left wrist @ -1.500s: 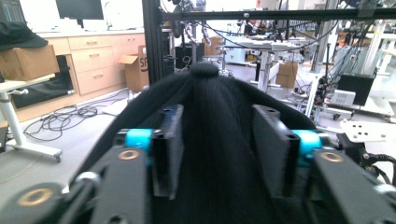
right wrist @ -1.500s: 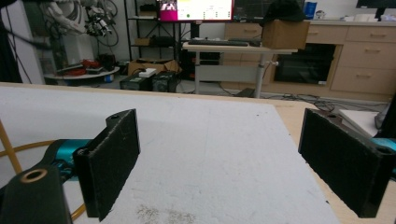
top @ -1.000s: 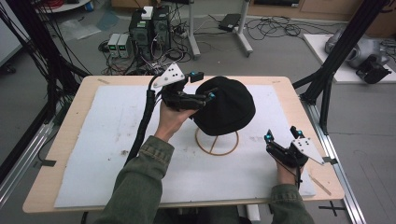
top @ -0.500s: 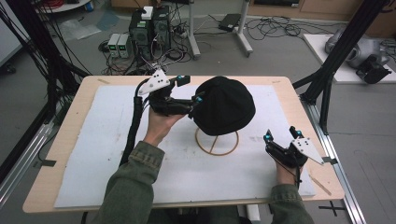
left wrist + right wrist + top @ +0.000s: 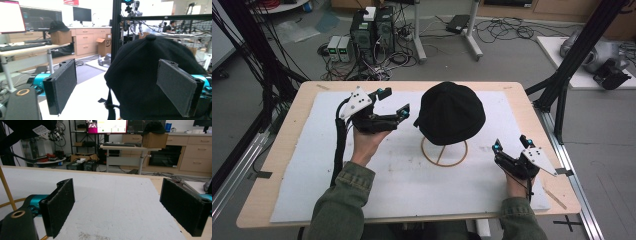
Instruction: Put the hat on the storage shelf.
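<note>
Black cap [image 5: 452,113] sits on top of a wooden stand with a ring base [image 5: 444,151], roughly mid-table, on the white mat [image 5: 312,165] that covers the table [image 5: 272,150]. The stand lifts the cap clear of the mat, so the crown keeps its domed shape and the brim [image 5: 418,122] juts out toward the person's left, free to be reached from the side.

Left hand-held gripper [image 5: 392,102] hovers just beside the brim, level and pointed at the cap, not touching it. Its jaws have just been opening and stand wide apart; nothing is between them. In the left gripper view the cap [image 5: 150,75] looms close behind the far pad [image 5: 175,87], with the strap end [image 5: 107,105] hanging below; the pads do not press on cloth. Judgement: the cap has been set on the stand and let go, and the level, side-on pose suits the brim edge rather than the crown.

Right hand-held gripper [image 5: 511,145] rests low on the mat near the right front corner, well apart from the stand. Jaws apart, bare mat [image 5: 112,202] between the pads. A sliver of the stand's upright [image 5: 6,190] shows at the left edge of the right gripper view. Judgement: this hand is parked out of the way, since the stand holds the cap steady by itself.

Risk, as judged: the perch looks loose, so a nudge at the brim could tip the cap off.
</note>
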Demonstrator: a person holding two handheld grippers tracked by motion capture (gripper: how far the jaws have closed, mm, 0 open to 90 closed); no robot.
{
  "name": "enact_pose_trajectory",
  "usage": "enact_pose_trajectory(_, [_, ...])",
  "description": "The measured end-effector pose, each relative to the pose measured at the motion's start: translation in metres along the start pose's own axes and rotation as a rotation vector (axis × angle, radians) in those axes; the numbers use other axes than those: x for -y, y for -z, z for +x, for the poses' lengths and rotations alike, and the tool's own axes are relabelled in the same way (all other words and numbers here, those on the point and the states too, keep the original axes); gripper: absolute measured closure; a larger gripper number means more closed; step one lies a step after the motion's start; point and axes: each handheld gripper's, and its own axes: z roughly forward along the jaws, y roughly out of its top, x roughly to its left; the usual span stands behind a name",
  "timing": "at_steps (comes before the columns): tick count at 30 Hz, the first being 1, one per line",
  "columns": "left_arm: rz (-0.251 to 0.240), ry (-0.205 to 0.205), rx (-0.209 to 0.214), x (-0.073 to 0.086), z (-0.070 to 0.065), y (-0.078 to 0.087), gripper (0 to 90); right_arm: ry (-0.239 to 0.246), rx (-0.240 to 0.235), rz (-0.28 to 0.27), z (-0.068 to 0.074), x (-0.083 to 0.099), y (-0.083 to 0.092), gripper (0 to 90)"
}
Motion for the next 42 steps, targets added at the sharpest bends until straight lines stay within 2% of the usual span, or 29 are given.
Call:
enact_pose_trajectory(4, [-0.024, 0.022, -0.004, 0.009, 0.001, 0.011, 16.8, -0.004, 0.000, 0.002, 0.001, 0.000, 0.000, 11.9])
enact_pose_trajectory(7, [-0.018, 0.018, -0.023, 0.016, 0.000, 0.018, 16.7, -0.001, -0.002, 0.003, 0.003, 0.000, -0.001, 12.0])
enact_pose_trajectory(15, [-0.006, 0.029, -0.086, 0.028, 0.004, 0.042, 16.6, -0.001, -0.004, 0.005, 0.005, 0.000, 0.001, 11.9])
enact_pose_trajectory(20, [0.001, 0.031, -0.133, 0.034, 0.011, 0.063, 16.5, 0.004, -0.010, 0.008, 0.006, 0.000, 0.001, 11.9])
enact_pose_trajectory(23, [0.000, 0.036, -0.163, 0.041, 0.015, 0.079, 16.2, -0.009, -0.008, 0.008, 0.007, 0.000, 0.001, 11.6])
enact_pose_trajectory(29, [0.016, 0.076, -0.222, 0.056, 0.024, 0.108, 16.4, -0.011, -0.013, 0.010, 0.007, 0.000, 0.001, 11.6])
enact_pose_trajectory(31, [0.007, 0.107, -0.231, 0.059, 0.025, 0.118, 16.6, -0.018, -0.017, 0.015, 0.007, 0.000, 0.002, 11.6])
enact_pose_trajectory(33, [0.010, 0.097, -0.252, 0.060, 0.024, 0.124, 16.7, -0.020, -0.016, 0.017, 0.007, 0.001, 0.002, 11.6])
enact_pose_trajectory(37, [0.049, 0.060, -0.300, 0.066, 0.025, 0.139, 16.5, -0.026, -0.011, 0.019, 0.008, 0.001, 0.004, 11.5])
enact_pose_trajectory(42, [0.078, 0.058, -0.345, 0.074, 0.028, 0.155, 16.7, -0.034, -0.009, 0.027, 0.008, 0.002, 0.005, 11.5])
